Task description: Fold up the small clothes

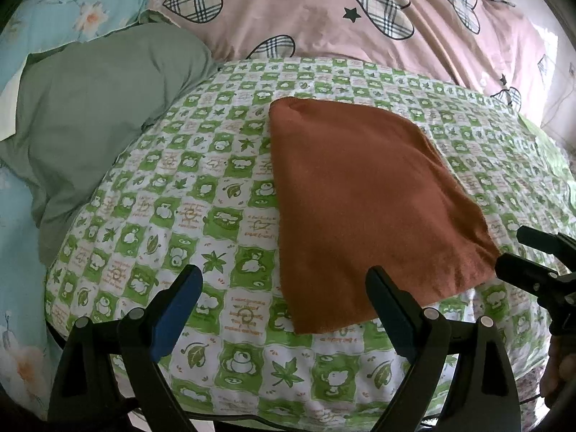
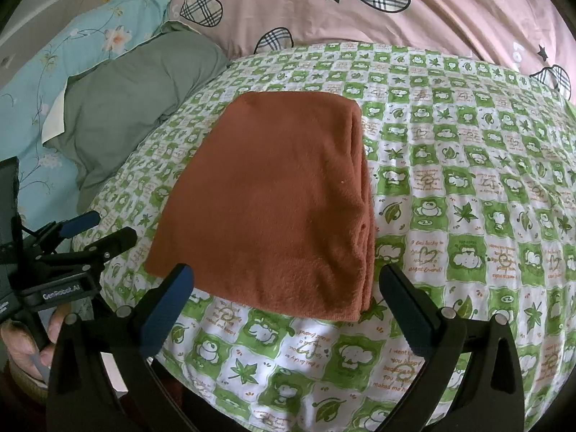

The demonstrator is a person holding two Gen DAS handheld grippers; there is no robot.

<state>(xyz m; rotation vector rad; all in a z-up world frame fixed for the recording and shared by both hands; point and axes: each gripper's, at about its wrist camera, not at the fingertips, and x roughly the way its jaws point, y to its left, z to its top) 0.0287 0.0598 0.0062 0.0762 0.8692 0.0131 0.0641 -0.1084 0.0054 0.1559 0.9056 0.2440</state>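
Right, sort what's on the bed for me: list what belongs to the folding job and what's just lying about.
Part of the job:
- folded rust-orange cloth
- left gripper, open, empty
- right gripper, open, empty
- green checked bear-print sheet it lies on

Just lying about:
- grey-green pillow
- pink quilt with plaid hearts
- light blue floral bedding

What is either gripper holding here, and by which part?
Nothing: left gripper and right gripper are open, apart from the folded rust-orange fleece cloth.
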